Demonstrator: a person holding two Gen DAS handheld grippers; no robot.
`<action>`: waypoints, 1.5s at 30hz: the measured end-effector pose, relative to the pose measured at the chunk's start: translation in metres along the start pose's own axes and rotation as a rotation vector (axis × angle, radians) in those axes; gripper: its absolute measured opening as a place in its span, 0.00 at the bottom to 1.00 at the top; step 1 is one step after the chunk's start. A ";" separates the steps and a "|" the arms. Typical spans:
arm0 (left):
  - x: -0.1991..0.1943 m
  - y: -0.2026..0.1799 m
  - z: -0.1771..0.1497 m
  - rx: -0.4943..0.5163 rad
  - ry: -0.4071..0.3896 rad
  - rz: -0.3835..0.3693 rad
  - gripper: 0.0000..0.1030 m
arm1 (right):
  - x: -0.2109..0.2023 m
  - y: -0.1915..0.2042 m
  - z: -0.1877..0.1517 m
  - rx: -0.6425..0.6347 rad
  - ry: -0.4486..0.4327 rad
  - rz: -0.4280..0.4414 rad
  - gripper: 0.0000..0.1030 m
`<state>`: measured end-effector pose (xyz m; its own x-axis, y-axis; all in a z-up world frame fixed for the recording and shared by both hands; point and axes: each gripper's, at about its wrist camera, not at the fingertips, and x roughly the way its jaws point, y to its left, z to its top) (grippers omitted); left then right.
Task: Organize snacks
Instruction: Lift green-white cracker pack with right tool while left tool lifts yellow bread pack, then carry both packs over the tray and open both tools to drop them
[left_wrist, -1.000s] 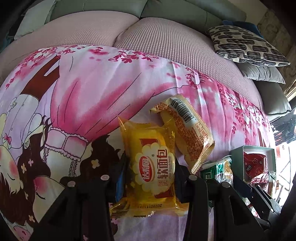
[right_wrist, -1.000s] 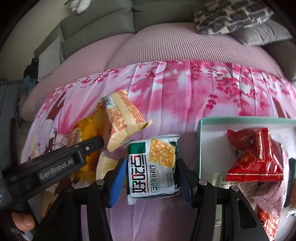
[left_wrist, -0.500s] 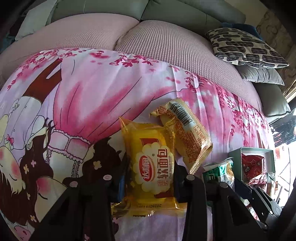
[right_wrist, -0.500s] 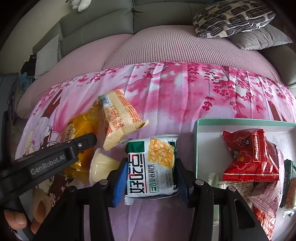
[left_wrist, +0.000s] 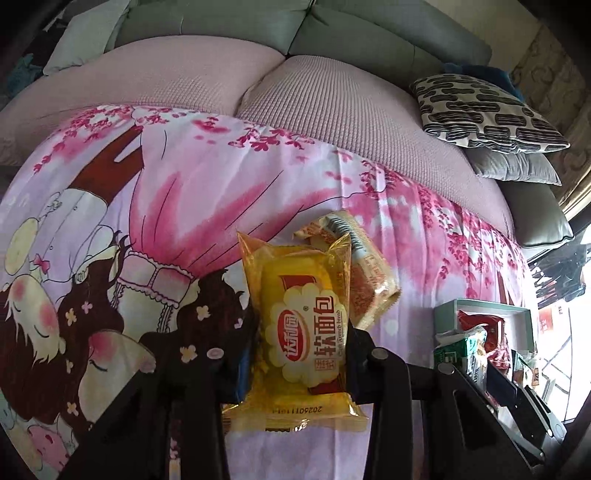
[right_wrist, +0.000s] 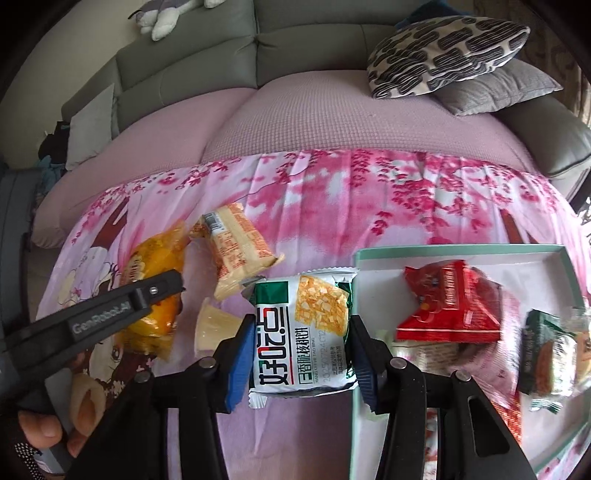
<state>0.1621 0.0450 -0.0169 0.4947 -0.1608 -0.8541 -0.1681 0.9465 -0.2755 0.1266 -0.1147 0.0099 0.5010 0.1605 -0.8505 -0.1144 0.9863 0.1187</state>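
Note:
My left gripper (left_wrist: 301, 350) is shut on a yellow soft-bread packet (left_wrist: 303, 332) and holds it above the pink printed cloth (left_wrist: 184, 206); it also shows in the right wrist view (right_wrist: 155, 295). My right gripper (right_wrist: 299, 347) is shut on a green-and-white walnut cracker packet (right_wrist: 303, 332), just left of the green-rimmed white box (right_wrist: 373, 254). An orange-and-cream snack packet (right_wrist: 232, 251) lies on the cloth behind both. A pale jelly cup (right_wrist: 212, 325) lies beside my right gripper's left finger.
The box holds a red packet (right_wrist: 450, 302) and several other snacks. The cloth lies on a pink-covered sofa (right_wrist: 332, 118) with a patterned pillow (right_wrist: 443, 51) and a grey pillow (right_wrist: 498, 88) at the back right.
Both grippers have risen with their packets still held. The right one has also shifted a little toward the box.

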 end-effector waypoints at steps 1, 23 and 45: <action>-0.003 -0.003 -0.001 0.004 -0.006 -0.003 0.38 | -0.004 -0.003 0.000 0.008 -0.007 0.000 0.50; -0.039 -0.121 -0.026 0.262 -0.047 -0.163 0.38 | -0.074 -0.131 -0.005 0.280 -0.127 -0.137 0.50; 0.016 -0.176 -0.062 0.399 0.000 -0.115 0.38 | -0.052 -0.182 -0.021 0.399 -0.050 -0.118 0.50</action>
<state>0.1466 -0.1415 -0.0094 0.4910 -0.2714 -0.8278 0.2317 0.9567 -0.1762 0.1031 -0.3037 0.0214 0.5327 0.0380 -0.8455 0.2822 0.9338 0.2198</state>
